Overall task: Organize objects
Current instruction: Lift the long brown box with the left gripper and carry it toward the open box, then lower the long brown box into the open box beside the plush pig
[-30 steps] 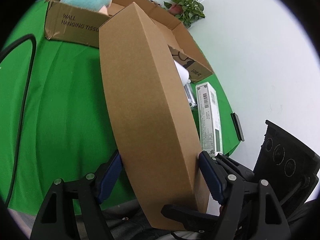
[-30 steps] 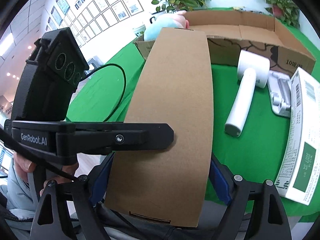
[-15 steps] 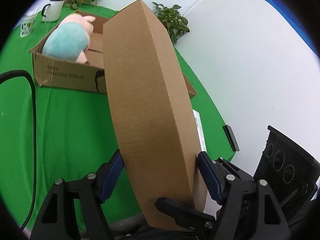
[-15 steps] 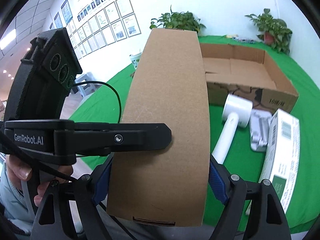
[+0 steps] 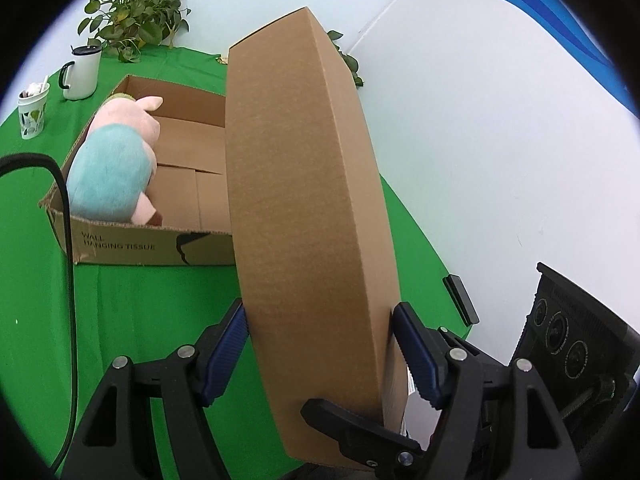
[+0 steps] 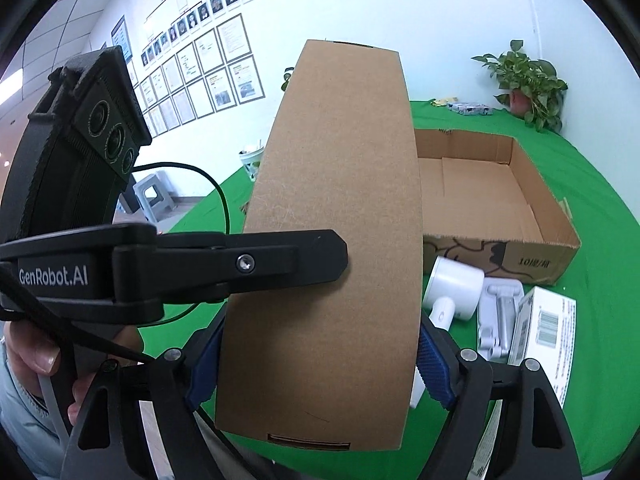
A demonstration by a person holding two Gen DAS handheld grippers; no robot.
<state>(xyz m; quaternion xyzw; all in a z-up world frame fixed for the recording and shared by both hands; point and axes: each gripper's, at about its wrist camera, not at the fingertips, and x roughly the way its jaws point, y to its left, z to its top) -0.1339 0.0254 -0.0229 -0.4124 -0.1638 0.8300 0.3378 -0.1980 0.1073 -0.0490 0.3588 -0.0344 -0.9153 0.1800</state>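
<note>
Both grippers, left gripper (image 5: 320,352) and right gripper (image 6: 320,364), clamp the long cardboard box (image 6: 336,240), tilted above the green table (image 5: 140,300) near the open carton (image 6: 500,196)

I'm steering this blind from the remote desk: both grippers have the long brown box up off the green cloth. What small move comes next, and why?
Probably carry the long brown box forward over the open carton and lower it in. The left gripper and right gripper both clamp it; the carton floor beside the plush toy looks bare.
</note>
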